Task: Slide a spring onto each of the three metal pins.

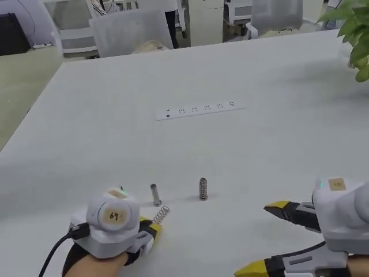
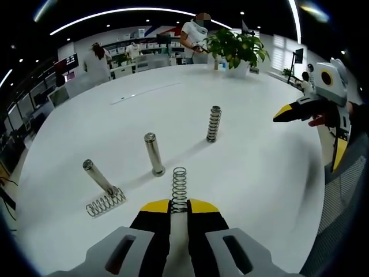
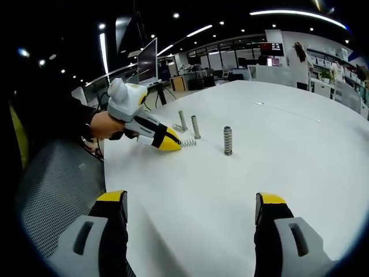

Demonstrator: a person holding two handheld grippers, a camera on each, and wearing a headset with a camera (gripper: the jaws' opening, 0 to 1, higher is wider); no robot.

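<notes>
My left gripper (image 2: 179, 206) is shut on one end of a small spring (image 2: 179, 186), which sticks out forward just above the white table. Ahead of it stand a bare metal pin (image 2: 153, 153), a second bare pin (image 2: 98, 176) with a loose spring (image 2: 106, 201) lying at its base, and a pin wearing a spring (image 2: 214, 123). In the head view the left gripper (image 1: 154, 225) holds its spring (image 1: 161, 214) just short of the bare pin (image 1: 155, 195); the sprung pin (image 1: 203, 188) is to the right. My right gripper (image 1: 262, 236) hangs open and empty at the lower right.
A white power strip (image 1: 199, 109) lies across the middle of the table (image 1: 259, 144). A potted plant (image 1: 357, 34) stands at the far right edge. Chairs (image 1: 130, 29) line the far side. People stand in the background of the left gripper view.
</notes>
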